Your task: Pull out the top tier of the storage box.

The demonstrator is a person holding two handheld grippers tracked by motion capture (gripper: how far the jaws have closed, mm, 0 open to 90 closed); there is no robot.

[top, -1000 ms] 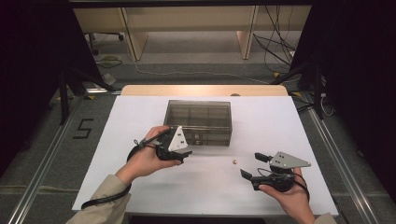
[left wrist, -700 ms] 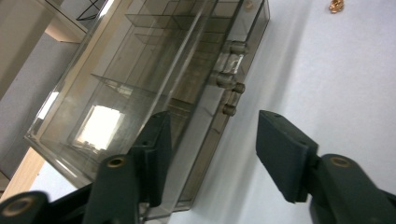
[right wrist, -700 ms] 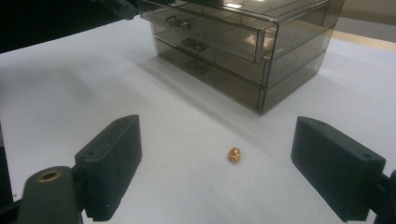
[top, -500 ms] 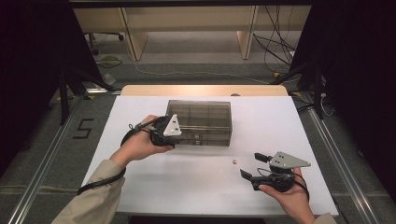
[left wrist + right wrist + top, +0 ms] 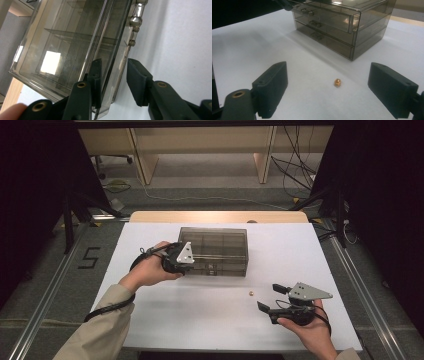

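Right at the left gripper sits the smoky plastic drawer box; its jaws have just been closing around the box's front corner edge, though I can't tell if the pads press yet. Ahead of the right gripper, between its wide-open jaws, lies a tiny brass nut.

We wear beige sleeves; each black gripper carries a grey three-cornered plate, brass-ringed screw holes and a trailing black cable.
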